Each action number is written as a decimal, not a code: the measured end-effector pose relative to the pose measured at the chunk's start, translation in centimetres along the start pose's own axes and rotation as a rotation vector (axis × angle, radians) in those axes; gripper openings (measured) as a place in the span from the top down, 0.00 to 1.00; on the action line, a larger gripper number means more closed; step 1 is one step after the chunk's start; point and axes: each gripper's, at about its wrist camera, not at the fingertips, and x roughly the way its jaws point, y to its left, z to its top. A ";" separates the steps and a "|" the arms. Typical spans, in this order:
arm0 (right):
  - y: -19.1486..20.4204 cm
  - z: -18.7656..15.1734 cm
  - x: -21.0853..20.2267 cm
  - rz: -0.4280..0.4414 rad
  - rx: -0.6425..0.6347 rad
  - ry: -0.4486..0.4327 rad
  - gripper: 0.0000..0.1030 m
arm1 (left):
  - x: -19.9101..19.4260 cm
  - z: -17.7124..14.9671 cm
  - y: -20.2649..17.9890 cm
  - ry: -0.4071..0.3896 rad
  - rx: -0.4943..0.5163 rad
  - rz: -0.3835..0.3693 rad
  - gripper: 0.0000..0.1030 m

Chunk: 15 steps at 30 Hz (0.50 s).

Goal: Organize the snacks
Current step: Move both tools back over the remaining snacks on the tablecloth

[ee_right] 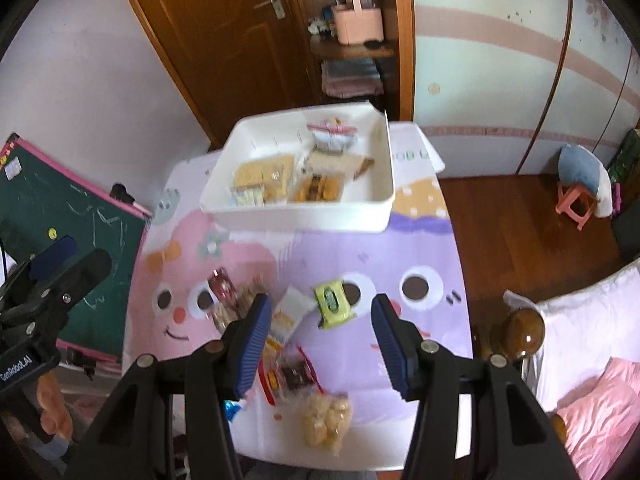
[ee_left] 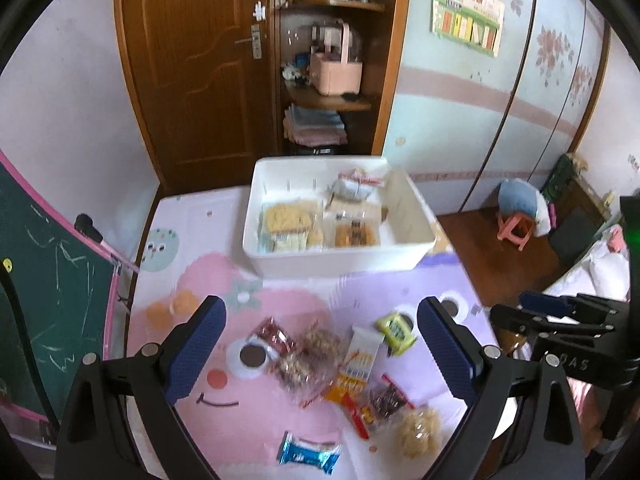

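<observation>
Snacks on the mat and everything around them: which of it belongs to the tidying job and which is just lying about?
Belongs to the job:
- white bin, already holding several packets
- yellow-green packet
- white-and-orange packet
- blue-wrapped candy
- clear bag of round puffs
- left gripper and right gripper, both empty

Just lying about:
- green chalkboard
- pink basket
- pink stool

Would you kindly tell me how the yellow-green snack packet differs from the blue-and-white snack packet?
The yellow-green snack packet lies farther up the cartoon mat, nearer the white plastic bin; the blue-and-white snack packet lies at the near edge. The first looks squarish, the second longer with crimped ends. Both lie loose, outside the bin.
</observation>
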 end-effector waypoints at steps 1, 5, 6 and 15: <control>-0.1 -0.4 0.3 -0.006 -0.003 0.008 0.49 | 0.4 -0.6 0.0 0.016 0.002 0.007 0.07; -0.6 -2.6 2.5 -0.058 -0.011 0.067 0.49 | 2.8 -4.0 0.6 0.109 -0.014 0.035 0.07; -0.8 -3.4 3.4 -0.070 -0.011 0.090 0.49 | 3.3 -4.8 0.8 0.132 -0.021 0.037 0.07; -1.5 -8.8 8.7 -0.049 0.035 0.272 0.49 | 8.2 -11.4 3.3 0.330 -0.125 0.025 0.07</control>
